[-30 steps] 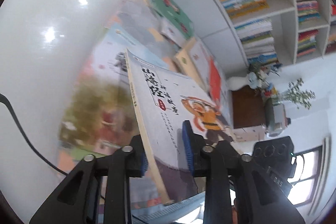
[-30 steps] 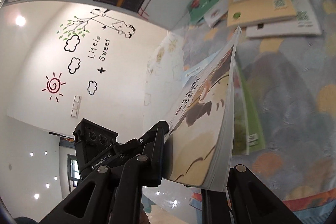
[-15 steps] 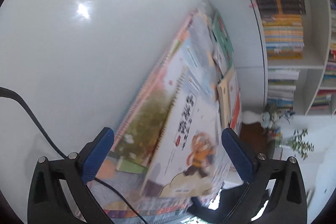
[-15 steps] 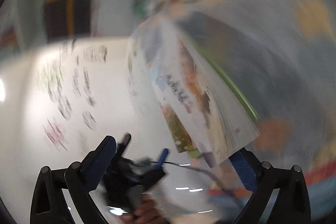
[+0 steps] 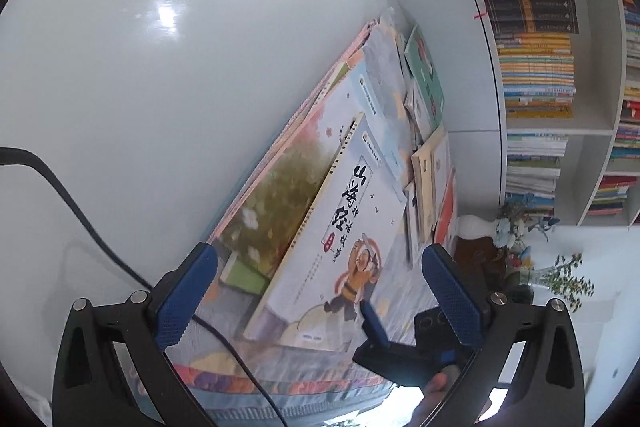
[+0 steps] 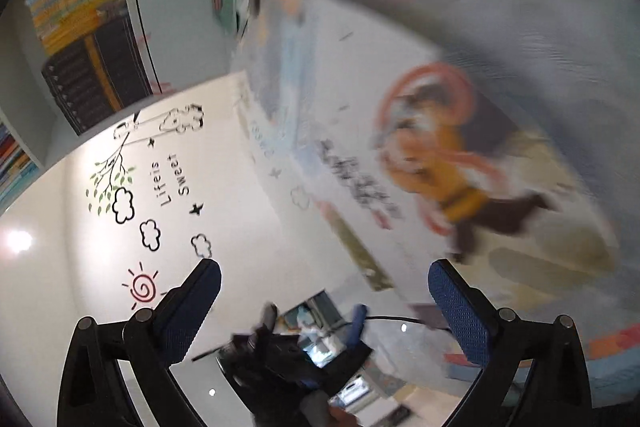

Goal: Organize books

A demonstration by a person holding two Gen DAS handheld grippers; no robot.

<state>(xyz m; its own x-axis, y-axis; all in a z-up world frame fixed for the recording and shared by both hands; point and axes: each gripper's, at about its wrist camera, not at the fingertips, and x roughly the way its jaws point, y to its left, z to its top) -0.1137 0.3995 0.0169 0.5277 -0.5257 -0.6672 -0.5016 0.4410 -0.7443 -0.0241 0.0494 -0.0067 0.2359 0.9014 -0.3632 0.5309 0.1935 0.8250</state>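
The storybook with the orange-clad cartoon figure lies flat, face up, on top of a larger book with a leafy cover on the patterned cloth, beyond and between the spread fingers of the left tongs, touching neither. The right tongs also stand released, the same book blurred ahead. A second ago both pairs pinched this book upright; their jaws have just been opening.
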